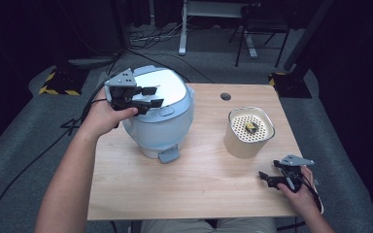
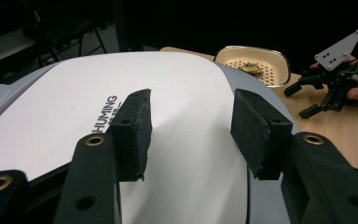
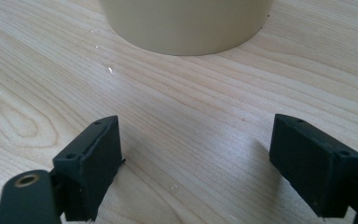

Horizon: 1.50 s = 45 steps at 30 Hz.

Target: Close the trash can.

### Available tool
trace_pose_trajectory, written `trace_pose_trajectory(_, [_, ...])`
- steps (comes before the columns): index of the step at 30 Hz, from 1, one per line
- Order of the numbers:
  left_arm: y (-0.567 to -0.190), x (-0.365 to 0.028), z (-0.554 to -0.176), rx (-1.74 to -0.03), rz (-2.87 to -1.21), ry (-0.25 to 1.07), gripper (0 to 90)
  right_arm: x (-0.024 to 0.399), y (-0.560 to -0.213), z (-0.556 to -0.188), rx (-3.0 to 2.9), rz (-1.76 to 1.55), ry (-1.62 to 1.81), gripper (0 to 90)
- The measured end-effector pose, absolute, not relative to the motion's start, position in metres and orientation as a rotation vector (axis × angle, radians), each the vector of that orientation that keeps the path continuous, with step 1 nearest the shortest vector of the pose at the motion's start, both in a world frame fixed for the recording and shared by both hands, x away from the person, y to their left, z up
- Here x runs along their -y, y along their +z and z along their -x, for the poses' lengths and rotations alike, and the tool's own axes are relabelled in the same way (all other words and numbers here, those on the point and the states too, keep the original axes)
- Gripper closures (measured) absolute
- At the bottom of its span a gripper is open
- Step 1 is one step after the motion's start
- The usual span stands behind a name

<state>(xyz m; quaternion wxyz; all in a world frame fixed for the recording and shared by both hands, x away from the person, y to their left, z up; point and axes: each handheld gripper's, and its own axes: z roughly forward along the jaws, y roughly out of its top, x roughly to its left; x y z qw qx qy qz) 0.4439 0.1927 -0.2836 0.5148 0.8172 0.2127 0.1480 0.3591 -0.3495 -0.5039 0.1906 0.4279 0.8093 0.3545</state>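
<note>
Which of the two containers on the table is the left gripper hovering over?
The left gripper is over the pale blue rice cooker, lid closed. The cream pot, open with a perforated insert, stands near the right gripper.

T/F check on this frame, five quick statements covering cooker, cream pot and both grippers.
1. The left gripper is over the rice cooker lid. True.
2. The cooker lid is open. False: it is down.
3. The cream pot holds a perforated insert. True.
4. The right gripper clamps the pot. False: its jaws are open, apart from the pot, low over the table.
5. The pot stands left of the cooker. False: it is to its right.
</note>
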Motion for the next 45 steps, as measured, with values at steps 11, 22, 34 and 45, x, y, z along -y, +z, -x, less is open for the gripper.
trace_pose_trajectory(11, [-0.285,-0.187,-0.444,-0.508,-1.99,0.402,50.5,0.35,-0.504,-0.359,-2.275,-1.2,0.994,17.1])
trace_pose_trajectory(22, [-0.28,-0.194,-0.446,-0.575,-1.987,0.43,44.9,0.35,-0.504,-0.359,-2.276,-1.199,0.994,17.1])
trace_pose_trajectory(34, [-0.261,-0.194,-0.395,-0.507,-1.957,0.407,38.9,0.35,-0.504,-0.359,-2.275,-1.199,0.995,17.1])
trace_pose_trajectory(45, [-0.261,-0.193,-0.348,-0.395,-1.889,0.355,36.3,0.35,-0.504,-0.359,-2.275,-1.199,0.994,17.1])
